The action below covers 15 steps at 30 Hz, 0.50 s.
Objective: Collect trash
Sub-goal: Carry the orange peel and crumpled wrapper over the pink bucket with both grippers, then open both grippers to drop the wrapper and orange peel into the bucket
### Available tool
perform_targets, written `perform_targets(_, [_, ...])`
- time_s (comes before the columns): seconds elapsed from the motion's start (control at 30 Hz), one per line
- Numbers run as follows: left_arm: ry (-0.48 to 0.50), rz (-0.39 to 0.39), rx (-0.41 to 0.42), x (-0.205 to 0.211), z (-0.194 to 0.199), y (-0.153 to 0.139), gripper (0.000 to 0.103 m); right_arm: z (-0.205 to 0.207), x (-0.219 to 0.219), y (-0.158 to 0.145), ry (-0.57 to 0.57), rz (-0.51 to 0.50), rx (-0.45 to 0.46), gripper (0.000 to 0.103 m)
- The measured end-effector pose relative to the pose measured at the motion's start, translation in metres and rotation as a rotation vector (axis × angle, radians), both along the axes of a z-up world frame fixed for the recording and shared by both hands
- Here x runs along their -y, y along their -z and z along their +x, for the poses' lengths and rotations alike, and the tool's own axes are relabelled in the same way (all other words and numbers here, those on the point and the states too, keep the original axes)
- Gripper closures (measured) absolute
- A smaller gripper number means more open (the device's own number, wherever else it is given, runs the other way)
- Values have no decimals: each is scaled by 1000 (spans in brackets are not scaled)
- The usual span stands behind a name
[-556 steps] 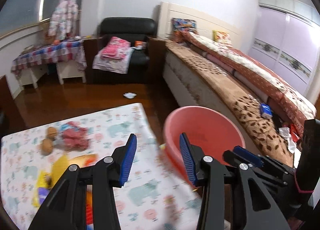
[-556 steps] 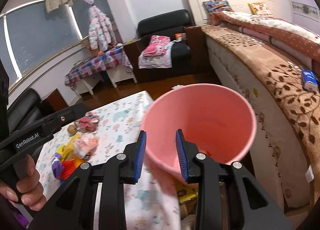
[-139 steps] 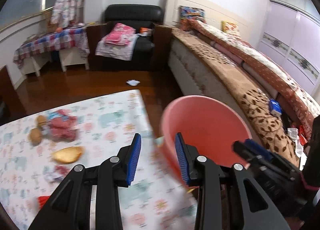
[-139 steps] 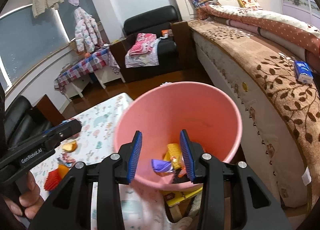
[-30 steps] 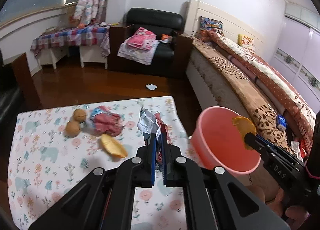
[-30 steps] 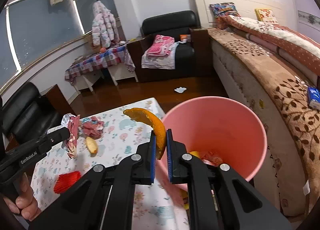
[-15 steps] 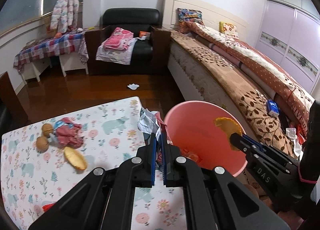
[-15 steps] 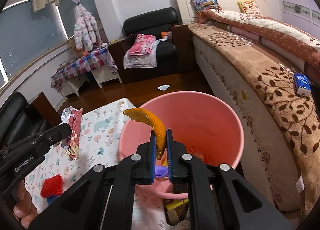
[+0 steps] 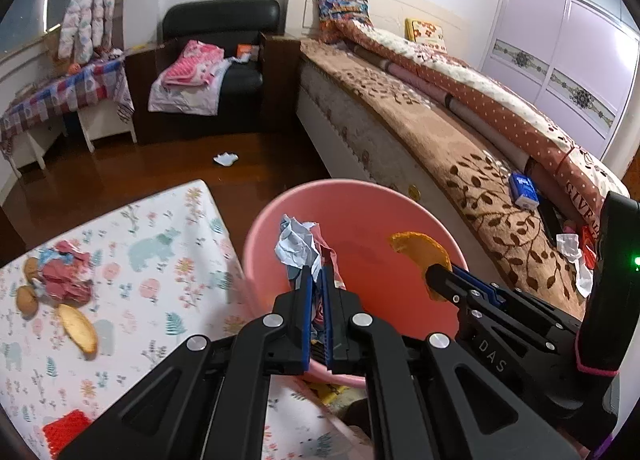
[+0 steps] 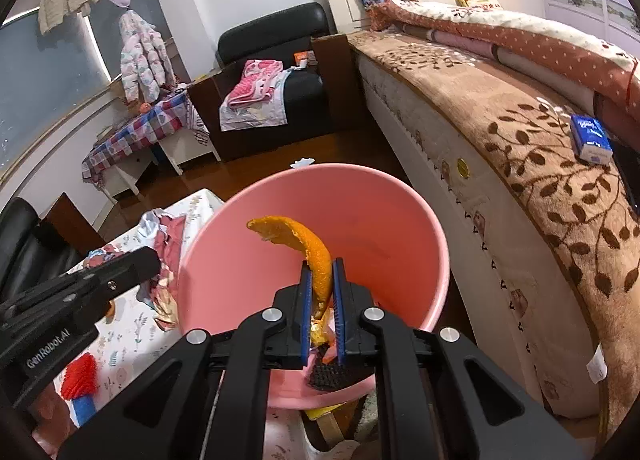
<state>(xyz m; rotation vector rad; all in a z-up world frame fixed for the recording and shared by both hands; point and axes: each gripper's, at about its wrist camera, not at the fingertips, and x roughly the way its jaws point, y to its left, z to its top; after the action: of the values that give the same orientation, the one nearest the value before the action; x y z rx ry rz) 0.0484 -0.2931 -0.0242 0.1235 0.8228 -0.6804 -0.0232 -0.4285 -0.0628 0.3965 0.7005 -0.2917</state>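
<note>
A pink bin (image 9: 360,204) stands beside the table; it also shows in the right wrist view (image 10: 360,196). My left gripper (image 9: 316,274) is shut on a crumpled blue-and-red wrapper (image 9: 298,246) and holds it over the bin's near rim. My right gripper (image 10: 320,270) is shut on an orange peel (image 10: 308,244) and holds it over the bin's opening. The peel (image 9: 420,256) and the right gripper (image 9: 440,276) also show in the left wrist view. The left gripper (image 10: 154,258) with its wrapper (image 10: 160,228) shows at the bin's left in the right wrist view.
The table with an animal-print cloth (image 9: 160,244) carries a peel (image 9: 78,328), red wrappers with two brown round things (image 9: 60,276) and a red brush (image 10: 82,374). A bed (image 9: 460,132) runs along the right. Paper (image 9: 226,159) lies on the wooden floor.
Both grippers have moved forward and closer over the bin. The wrapper is now above the bin's rim and the peel hangs over its opening.
</note>
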Motion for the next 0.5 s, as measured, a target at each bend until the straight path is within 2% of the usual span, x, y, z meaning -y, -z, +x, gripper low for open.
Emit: perform_targets(0.5, [6,77,-48,28,9,36,99,11,12,17,6,17,-39,93])
